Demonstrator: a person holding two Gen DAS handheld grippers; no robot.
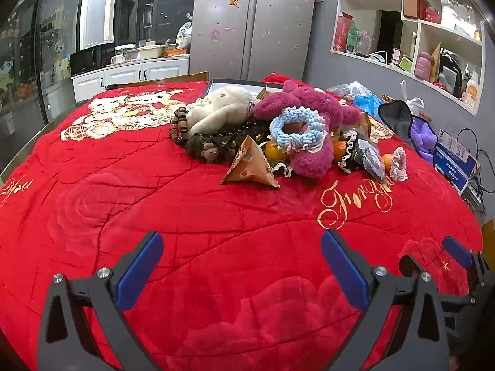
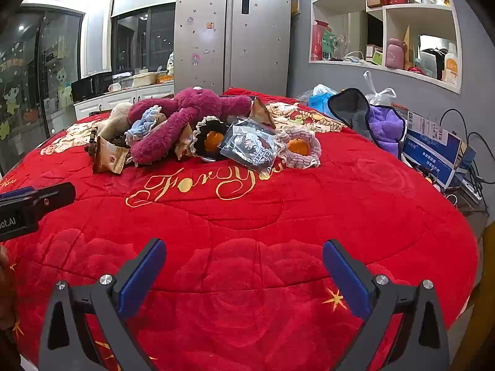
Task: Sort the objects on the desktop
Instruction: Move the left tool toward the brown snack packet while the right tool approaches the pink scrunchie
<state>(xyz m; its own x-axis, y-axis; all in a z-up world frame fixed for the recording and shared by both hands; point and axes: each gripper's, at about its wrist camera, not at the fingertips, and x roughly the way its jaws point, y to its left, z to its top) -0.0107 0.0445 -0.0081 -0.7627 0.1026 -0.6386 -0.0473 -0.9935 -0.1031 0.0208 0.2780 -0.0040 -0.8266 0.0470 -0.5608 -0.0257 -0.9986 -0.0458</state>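
Observation:
A heap of objects lies on the red blanket (image 1: 185, 210): a magenta plush toy (image 1: 312, 154) (image 2: 188, 114), a cream plush toy (image 1: 222, 108), a blue crocheted ring (image 1: 298, 130), a brown triangular snack packet (image 1: 250, 164) (image 2: 109, 159), a bead bracelet (image 1: 179, 126), oranges (image 2: 298, 147) and a clear bag with dark contents (image 2: 250, 148). My left gripper (image 1: 241, 262) hovers open over bare blanket well in front of the heap. My right gripper (image 2: 244, 266) is open too, also short of the heap, with nothing between its fingers.
A grey tray (image 1: 213, 85) stands behind the plush toys. Plastic bags (image 2: 321, 95), a purple cloth (image 2: 385, 126) and a blue-and-white box (image 2: 433, 151) crowd the right edge. A fridge (image 1: 253, 21) and wall shelves (image 2: 402, 37) stand beyond. The right gripper (image 1: 461, 253) shows in the left wrist view.

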